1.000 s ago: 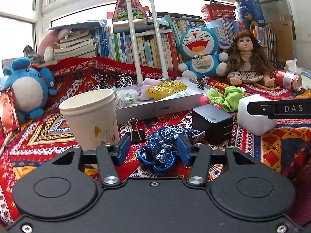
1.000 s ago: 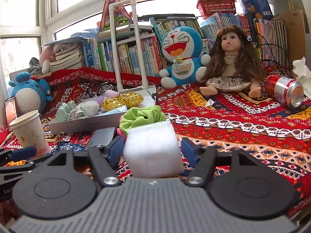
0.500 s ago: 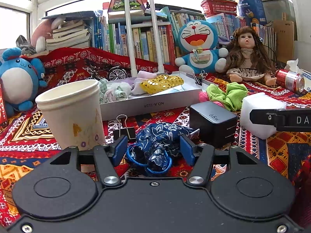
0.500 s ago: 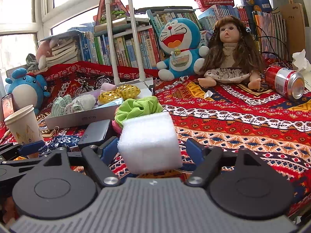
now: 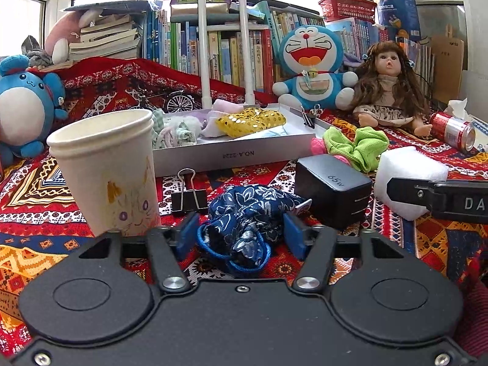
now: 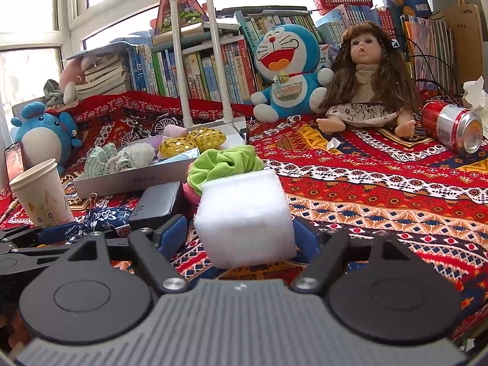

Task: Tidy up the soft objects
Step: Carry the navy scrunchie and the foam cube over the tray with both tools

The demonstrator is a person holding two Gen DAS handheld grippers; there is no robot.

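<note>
Two soft items sit between jaws. Blue floral scrunchie: crumpled navy fabric with white flower print and a blue elastic loop at its near edge, lying on the patterned cloth between the left gripper pads. Jaws have just been closing; left pad looks in contact, right pad contact is hard to tell, so no confirmed clamp. White foam cube: fuzzy surface, square edges, sitting between the right gripper pads, jaws apart; a gap is visible at the left pad, and the right pad is mostly hidden behind the cube. Green scrunchie lies just beyond the cube, partly covering something pink. Black charger sits between scrunchie and cube. Paper cup near left, binder clip beside it. Grey tray farther back holds a gold sequin piece and pale fabric items too jumbled to identify.
</note>
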